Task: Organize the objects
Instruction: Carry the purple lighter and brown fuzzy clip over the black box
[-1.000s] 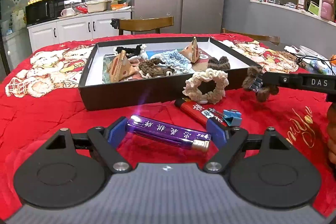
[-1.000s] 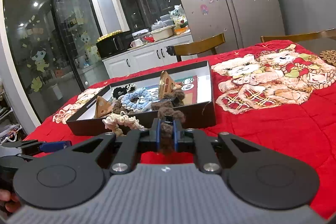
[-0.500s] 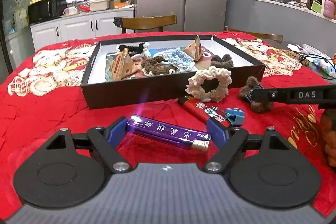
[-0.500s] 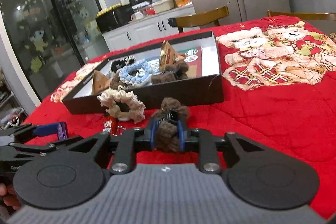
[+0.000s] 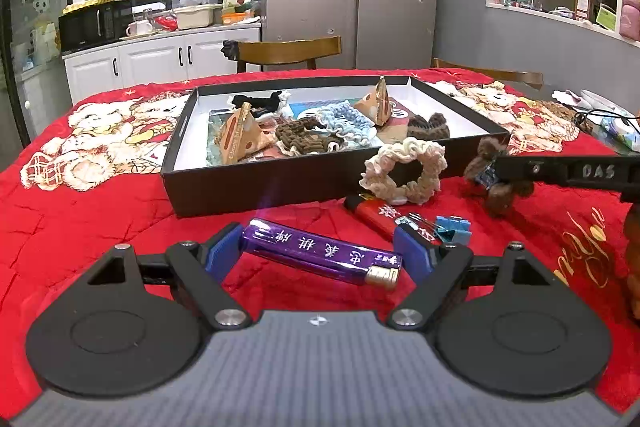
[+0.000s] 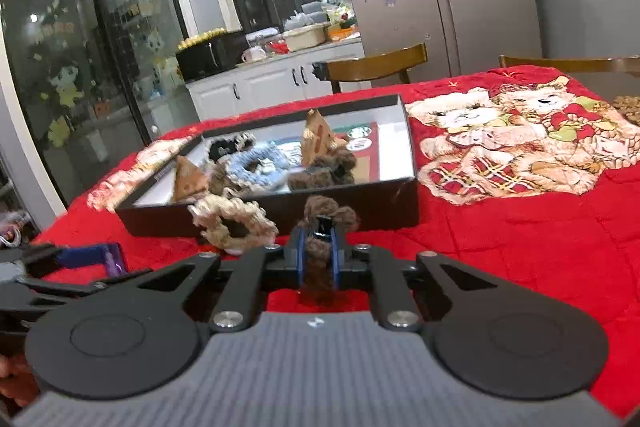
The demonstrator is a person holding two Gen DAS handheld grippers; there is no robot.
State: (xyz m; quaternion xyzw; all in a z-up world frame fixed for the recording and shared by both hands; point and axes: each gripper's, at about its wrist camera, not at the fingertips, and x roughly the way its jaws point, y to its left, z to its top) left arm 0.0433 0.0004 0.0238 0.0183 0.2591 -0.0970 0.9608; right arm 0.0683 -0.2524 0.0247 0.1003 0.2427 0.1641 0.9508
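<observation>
A black open box (image 5: 280,183) on the red tablecloth holds several scrunchies and triangular paper packets. My left gripper (image 5: 320,251) is shut on a purple lighter (image 5: 320,257), gripping it by its two ends, above the cloth in front of the box. My right gripper (image 6: 319,247) is shut on a brown scrunchie (image 6: 328,211), low over the cloth before the box's front wall; it shows in the left wrist view (image 5: 494,171) at the right. A cream scrunchie (image 5: 404,167) leans on the box front. A red lighter (image 5: 372,213) and a blue clip (image 5: 450,229) lie near it.
The box (image 6: 280,215) sits mid-table with its front wall facing me. A wooden chair (image 5: 286,53) stands behind the table. Cables and small items (image 5: 612,123) lie at the table's right edge. Kitchen cabinets and a fridge are behind.
My right gripper lowered with the brown scrunchie, then rose slightly, staying in front of the box. My left gripper kept its hold on the purple lighter and barely moved.
</observation>
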